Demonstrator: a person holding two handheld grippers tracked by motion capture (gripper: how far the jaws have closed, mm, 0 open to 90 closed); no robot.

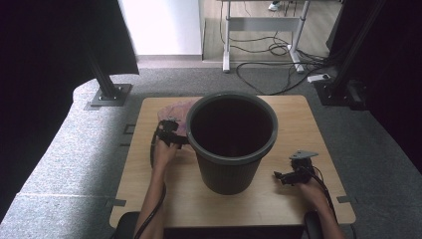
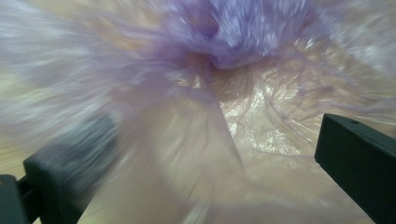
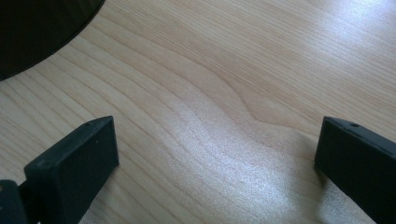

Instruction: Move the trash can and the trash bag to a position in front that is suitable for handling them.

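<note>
A dark grey waste bin stands upright in the middle of the wooden table. A crumpled pale purple plastic bag lies at the table's far left, just beside the bin. My left gripper is at the bag's near edge, jaws wide apart, and the thin purple film spreads between and beyond them in the blurred left gripper view. My right gripper rests low over the bare wood to the right of the bin, open with nothing between its jaws; the bin's wall shows at its upper left.
Grey carpet surrounds the table. Black frame posts stand at the back left and back right. A desk frame with loose cables on the floor lies beyond the table.
</note>
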